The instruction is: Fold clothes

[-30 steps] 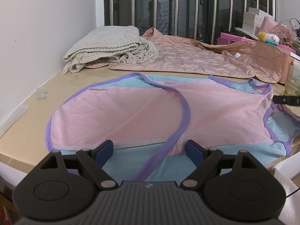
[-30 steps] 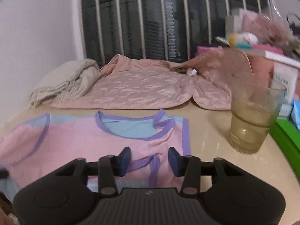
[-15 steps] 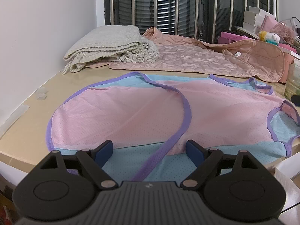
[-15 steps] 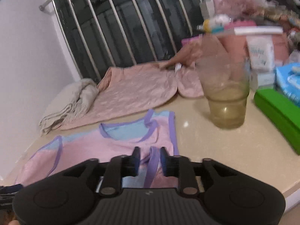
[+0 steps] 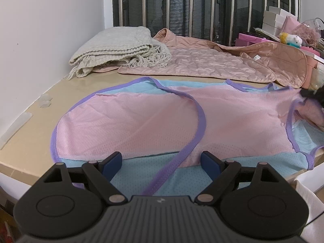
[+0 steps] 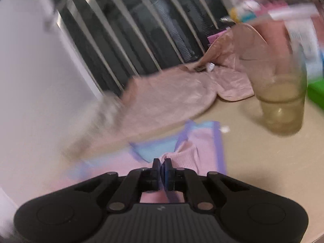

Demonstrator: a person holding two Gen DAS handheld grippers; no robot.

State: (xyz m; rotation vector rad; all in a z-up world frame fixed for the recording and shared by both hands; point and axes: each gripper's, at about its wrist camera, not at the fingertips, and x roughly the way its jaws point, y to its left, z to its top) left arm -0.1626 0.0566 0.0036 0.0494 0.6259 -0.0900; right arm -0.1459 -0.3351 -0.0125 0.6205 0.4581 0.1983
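Observation:
A pink and light-blue mesh top (image 5: 141, 125) with purple trim lies spread on the beige table (image 5: 40, 105). My left gripper (image 5: 162, 158) hangs open just above its near hem, a purple strip running between the fingers untouched. My right gripper (image 6: 162, 165) is shut on a bunched fold of the pink top (image 6: 192, 151) near its shoulder strap. In the left wrist view the right gripper (image 5: 311, 95) shows as a dark blur at the top's right end, where the cloth is pulled up and wrinkled.
A folded cream blanket (image 5: 117, 50) and a quilted pink jacket (image 5: 202, 62) lie at the back by the barred window. A glass (image 6: 281, 105) with yellowish liquid stands right of the top, a green box (image 6: 316, 93) beyond it. Boxes and toys (image 5: 289, 38) crowd the far right.
My right gripper closed its jaws on the top's shoulder fabric and rolled, tilting its view. The cloth there bunched up. My left gripper stayed still and open.

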